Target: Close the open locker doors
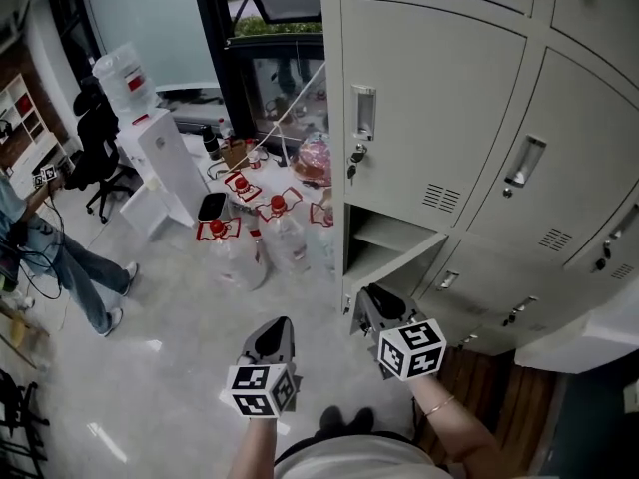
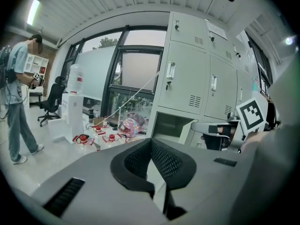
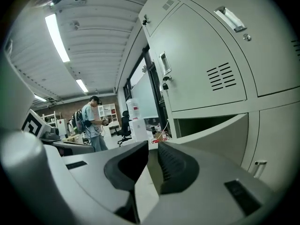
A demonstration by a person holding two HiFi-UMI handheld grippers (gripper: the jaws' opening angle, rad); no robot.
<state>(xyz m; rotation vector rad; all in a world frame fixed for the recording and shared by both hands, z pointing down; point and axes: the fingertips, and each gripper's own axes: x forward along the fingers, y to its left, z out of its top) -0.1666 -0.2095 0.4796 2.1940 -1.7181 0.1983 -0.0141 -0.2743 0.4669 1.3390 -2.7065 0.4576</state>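
Right arm: the right forearm point(image 1: 451, 422) enters from the near edge and reaches away toward the lower locker row. A thin bracelet sits at the wrist.
Left arm: the left forearm point(image 1: 255, 452) extends straight ahead, to the left of the right one, over the floor point(image 1: 150, 367).
Right gripper point(image 1: 367, 295): the jaws stand a narrow slot apart. The free edge of the locker door point(image 3: 211, 134) fills that slot, so the pads are clamped on it from both sides.
Left gripper point(image 1: 279, 327): the jaws meet at the tips with nothing between them. It hangs left of the lockers and touches nothing.
Locker door: pale grey and plain-faced. It is attached at its right side and swung partly out toward the near left, and it stands directly below the tall door with the keyed handle point(image 1: 363, 118).
Open compartment point(image 1: 384, 230): it is exposed behind the door, with one shelf visible inside.
Locker bank point(image 1: 439, 88): the other doors in view lie flush with their frames.
Surroundings: water bottles point(image 1: 275, 230) with red caps stand on the floor just left of the lockers. A water dispenser point(image 1: 165, 163) stands farther left, and a person point(image 1: 60, 257) is at the far left, well apart from the work.
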